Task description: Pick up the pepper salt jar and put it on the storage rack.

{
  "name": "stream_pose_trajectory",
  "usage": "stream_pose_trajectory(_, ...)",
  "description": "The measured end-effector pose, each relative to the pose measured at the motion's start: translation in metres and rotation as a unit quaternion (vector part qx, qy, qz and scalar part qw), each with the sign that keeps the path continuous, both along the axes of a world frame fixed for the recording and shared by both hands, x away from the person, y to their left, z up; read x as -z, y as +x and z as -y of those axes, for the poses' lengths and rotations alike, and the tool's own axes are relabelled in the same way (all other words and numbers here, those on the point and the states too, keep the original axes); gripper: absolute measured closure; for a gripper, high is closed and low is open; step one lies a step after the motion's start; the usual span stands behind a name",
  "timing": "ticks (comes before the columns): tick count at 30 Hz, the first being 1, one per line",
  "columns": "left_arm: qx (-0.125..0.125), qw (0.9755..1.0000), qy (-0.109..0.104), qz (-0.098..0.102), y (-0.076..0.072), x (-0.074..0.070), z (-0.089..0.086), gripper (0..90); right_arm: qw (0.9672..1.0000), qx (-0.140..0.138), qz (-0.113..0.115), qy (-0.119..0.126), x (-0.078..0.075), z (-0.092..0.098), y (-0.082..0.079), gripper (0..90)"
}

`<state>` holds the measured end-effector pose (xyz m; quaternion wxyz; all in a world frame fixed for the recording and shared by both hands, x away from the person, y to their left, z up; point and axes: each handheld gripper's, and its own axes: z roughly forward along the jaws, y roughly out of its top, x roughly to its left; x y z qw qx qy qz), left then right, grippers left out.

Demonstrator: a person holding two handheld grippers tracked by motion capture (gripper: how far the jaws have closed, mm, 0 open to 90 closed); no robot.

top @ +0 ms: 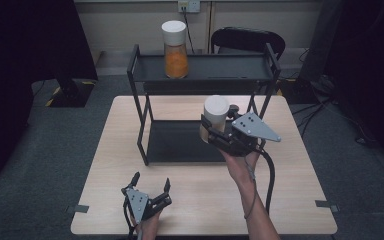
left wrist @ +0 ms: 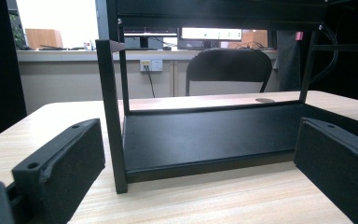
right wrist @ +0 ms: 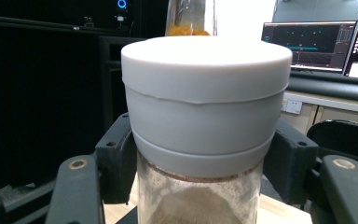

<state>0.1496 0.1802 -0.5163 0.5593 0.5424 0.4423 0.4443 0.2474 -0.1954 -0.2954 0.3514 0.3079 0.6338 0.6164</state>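
Seen from the high view, clamped by the right gripper (top: 219,134) around a glass jar (top: 214,120) with a white lid, held upright above the front right part of the black rack's (top: 200,90) lower shelf, off the desk (top: 290,200) and clear of the shelf. Farther back, on the rack's top shelf toward its left end, a second jar (top: 175,49) of orange contents, upright, well apart from the held one. Near the desk's front edge, left of centre, the left gripper (top: 151,186), jaws spread wide with nothing between them, just in front of the rack's front left post. Along the left gripper view, both black pads (left wrist: 70,158) far apart and bare, with the rack's front left post (left wrist: 112,116) and its lower shelf between them and beyond. Along the right gripper view, the held jar (right wrist: 205,116) upright between the two jaws, pads pressed on its sides just under the white lid (right wrist: 205,88), brownish powder (right wrist: 191,205) dimly visible through the glass; behind it, the orange-filled jar (right wrist: 191,21).
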Motion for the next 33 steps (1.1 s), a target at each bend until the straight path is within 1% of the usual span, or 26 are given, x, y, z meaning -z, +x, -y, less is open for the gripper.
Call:
stream_pose_trajectory(2, 0.0, 1.0, 0.0, 0.0, 0.0, 0.0, 0.0, 1.0, 1.0, 0.001, 0.003, -0.001, -0.004, 0.0, 0.002, 34.9)
stream_pose_trajectory(7, 0.0, 1.0, 0.0, 0.0, 0.0, 0.0, 0.0, 1.0, 1.0, 0.004, 0.005, 0.005, -0.015, 0.0, 0.006, 34.9)
stream_pose_trajectory(9, 0.0, 1.0, 0.0, 0.0, 0.0, 0.0, 0.0, 1.0, 0.9999, 0.004, 0.006, 0.009, -0.018, 0.001, 0.008, 34.9)
stream_pose_trajectory(13, 0.0, 1.0, 0.001, 0.0, 0.0, 0.0, 0.0, 1.0, 0.9999, 0.007, 0.009, 0.009, -0.024, 0.001, 0.012, 34.9)
stream_pose_trajectory(16, 0.003, 1.0, 0.0, 0.0, 0.0, 0.0, -0.001, 1.2, 0.9999, 0.007, 0.008, 0.011, -0.027, -0.001, 0.015, 34.9)
stream_pose_trajectory(23, 0.002, 1.0, 0.0, 0.0, 0.0, 0.0, -0.001, 1.2, 0.9998, 0.008, 0.012, 0.016, -0.037, -0.005, 0.022, 34.8)
stream_pose_trajectory(27, 0.002, 1.0, 0.0, 0.0, 0.0, 0.0, -0.001, 1.2, 0.9996, 0.013, 0.014, 0.021, -0.043, -0.007, 0.027, 34.7)
stream_pose_trajectory(30, 0.002, 1.0, 0.0, 0.0, 0.0, 0.0, -0.001, 1.2, 0.9993, 0.015, 0.013, 0.031, -0.048, -0.006, 0.031, 34.6)
stream_pose_trajectory(33, 0.002, 1.0, 0.0, 0.0, 0.0, 0.0, -0.001, 1.2, 0.9991, 0.022, 0.017, 0.031, -0.052, -0.007, 0.034, 34.5)
